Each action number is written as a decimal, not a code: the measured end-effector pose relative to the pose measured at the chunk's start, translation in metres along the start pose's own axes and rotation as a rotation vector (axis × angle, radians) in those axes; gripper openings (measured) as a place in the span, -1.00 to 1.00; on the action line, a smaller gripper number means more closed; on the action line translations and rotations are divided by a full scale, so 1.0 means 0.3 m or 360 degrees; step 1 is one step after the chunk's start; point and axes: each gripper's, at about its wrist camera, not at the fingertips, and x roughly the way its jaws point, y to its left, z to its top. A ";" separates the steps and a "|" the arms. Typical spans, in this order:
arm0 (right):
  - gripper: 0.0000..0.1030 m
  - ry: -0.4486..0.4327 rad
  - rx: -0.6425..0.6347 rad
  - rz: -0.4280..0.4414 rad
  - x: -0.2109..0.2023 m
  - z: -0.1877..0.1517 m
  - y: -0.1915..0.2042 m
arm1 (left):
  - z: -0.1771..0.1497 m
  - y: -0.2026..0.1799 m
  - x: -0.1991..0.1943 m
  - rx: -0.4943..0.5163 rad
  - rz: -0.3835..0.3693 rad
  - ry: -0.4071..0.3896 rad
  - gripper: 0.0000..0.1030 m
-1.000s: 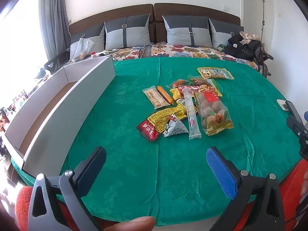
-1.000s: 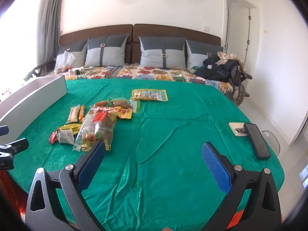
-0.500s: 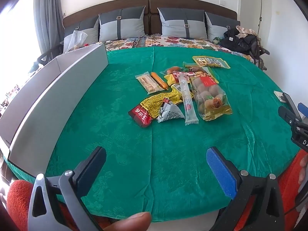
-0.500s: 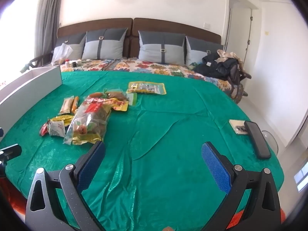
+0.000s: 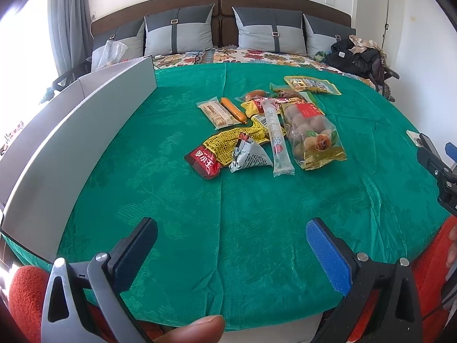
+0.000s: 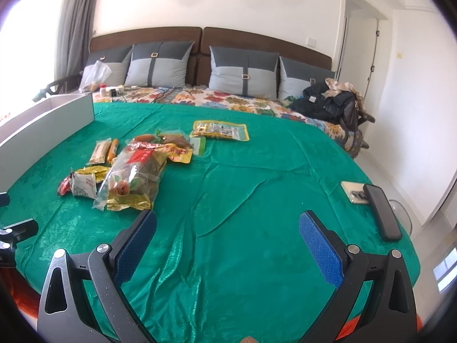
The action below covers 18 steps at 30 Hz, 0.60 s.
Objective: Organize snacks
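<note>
A pile of snack packets lies on the green cloth [image 5: 222, 214]: a red-and-yellow packet [image 5: 214, 151], a silver triangular packet [image 5: 250, 157], a long clear stick pack [image 5: 275, 137], a big bag of round brown snacks [image 5: 311, 134], an orange sausage [image 5: 232, 109] and a yellow-green pouch [image 5: 312, 85] farther back. The big bag [image 6: 134, 180] and pouch [image 6: 220, 130] also show in the right wrist view. A grey open box [image 5: 71, 140] stands at the left. My left gripper [image 5: 231, 240] is open and empty, near the cloth's front edge. My right gripper [image 6: 227, 231] is open and empty, right of the pile.
Two phones [image 6: 381, 211] lie at the cloth's right edge. Grey pillows [image 5: 268, 31] and a dark heap of clothes [image 5: 357, 54] sit at the bed's head. A plastic bag [image 6: 94, 75] lies at the back left. The cloth has folds [image 6: 228, 200] near the right gripper.
Both grippers have moved forward and lower toward the snack pile, which now looks closer. Both stay open and empty. Nothing on the cloth has moved.
</note>
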 end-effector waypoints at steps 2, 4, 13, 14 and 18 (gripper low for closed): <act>0.96 -0.0009 -0.0009 -0.0007 0.001 0.000 0.003 | 0.001 -0.001 0.003 0.0005 0.0001 -0.0003 1.00; 0.96 -0.0005 -0.0010 -0.0001 0.005 0.000 0.004 | -0.001 0.000 0.006 -0.0002 0.0001 0.0003 1.00; 0.96 0.0034 -0.0006 0.0020 0.048 -0.002 0.028 | -0.011 0.032 0.050 -0.0043 0.0009 0.0070 1.00; 0.96 0.0022 -0.0004 0.0023 0.047 0.001 0.029 | -0.013 0.035 0.052 -0.0050 0.0013 0.0068 0.99; 0.96 -0.0002 -0.0039 0.0044 0.029 -0.007 0.039 | -0.018 0.038 0.059 -0.0065 0.0010 0.0074 1.00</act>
